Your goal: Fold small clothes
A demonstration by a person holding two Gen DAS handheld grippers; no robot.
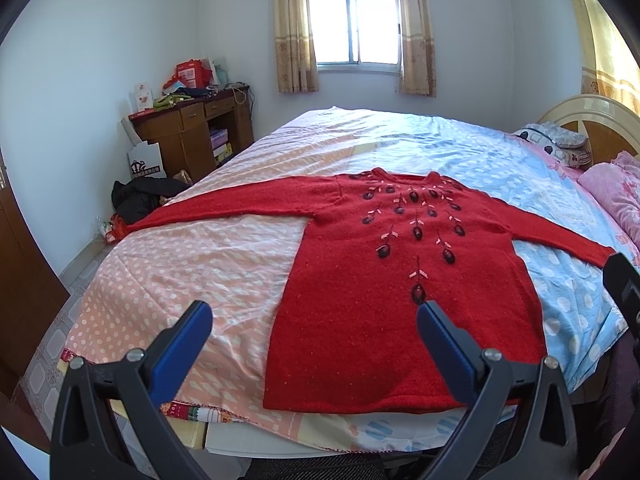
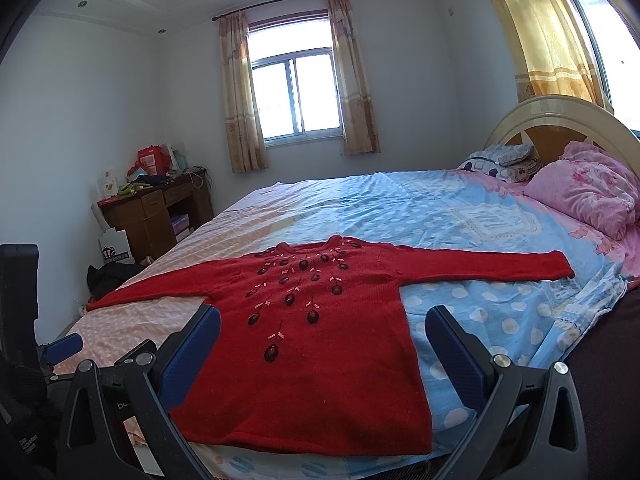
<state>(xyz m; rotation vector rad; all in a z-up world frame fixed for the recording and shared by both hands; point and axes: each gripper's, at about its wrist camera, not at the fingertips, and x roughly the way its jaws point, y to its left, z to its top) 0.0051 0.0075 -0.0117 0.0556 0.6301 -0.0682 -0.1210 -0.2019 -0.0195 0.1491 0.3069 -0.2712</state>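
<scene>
A red knitted sweater (image 1: 360, 300) with dark embroidered flowers lies flat and face up on the bed (image 1: 180, 260), both sleeves spread out sideways. In the right wrist view the same sweater (image 2: 320, 360) fills the lower middle. My left gripper (image 1: 314, 316) hovers open above the sweater's hem, nearer its left side, with nothing between its blue fingers. My right gripper (image 2: 322, 322) is also open, over the lower right part of the sweater, holding nothing. The left gripper's blue fingertip (image 2: 62, 346) shows at the left edge of the right wrist view.
The bed's cover (image 2: 460, 220) is peach with dots on the left, blue on the right. Pink bedding (image 2: 584, 196) and pillows lie by the headboard (image 2: 560, 120). A cluttered wooden desk (image 1: 192, 128) stands in the far left corner, dark clothes (image 1: 140, 200) on the floor beside it.
</scene>
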